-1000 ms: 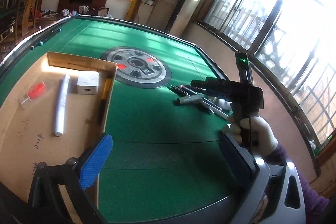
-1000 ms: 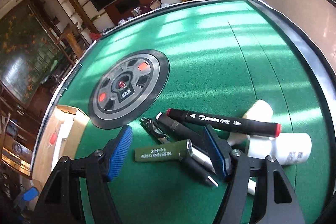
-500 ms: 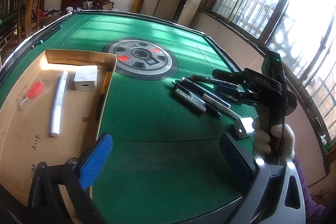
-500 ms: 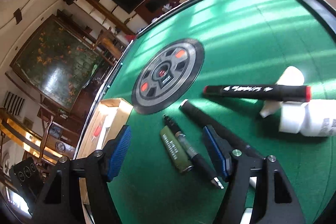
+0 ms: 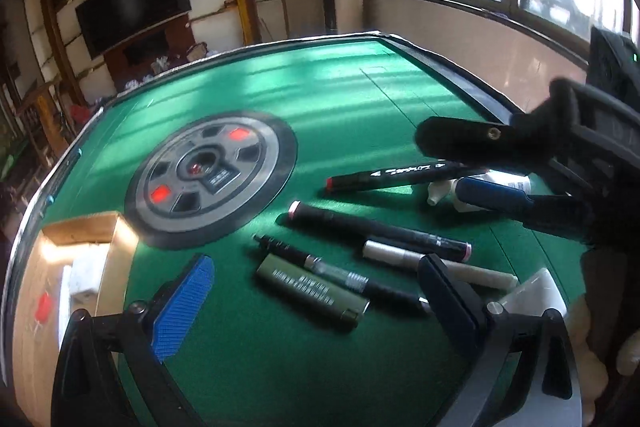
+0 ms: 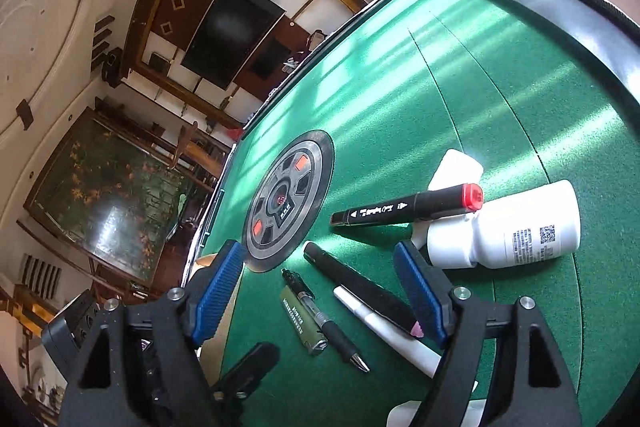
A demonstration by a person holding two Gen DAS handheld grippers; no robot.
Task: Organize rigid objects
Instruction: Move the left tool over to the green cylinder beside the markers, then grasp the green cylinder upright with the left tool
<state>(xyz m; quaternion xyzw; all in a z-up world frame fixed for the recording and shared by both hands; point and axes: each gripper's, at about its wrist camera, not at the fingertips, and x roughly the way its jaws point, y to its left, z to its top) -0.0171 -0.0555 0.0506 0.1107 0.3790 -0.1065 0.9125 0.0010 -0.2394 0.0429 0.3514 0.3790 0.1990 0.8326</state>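
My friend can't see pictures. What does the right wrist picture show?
An open hand-held gripper with blue pads hovers over pens and markers lying on a green table. A white bottle lies on its side beside a red-capped marker.

Cardboard box (image 5: 80,259) cut off at left edge, contents blurred

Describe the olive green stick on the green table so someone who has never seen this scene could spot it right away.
Start at the round grey dial set into the middle of the green table, then look toward the cluster of pens lying on the felt nearer the camera. The olive green stick lies at the cluster's near edge, alongside a black clear-barrelled pen. It is the only olive one, short and stubby, with pale print along its side.
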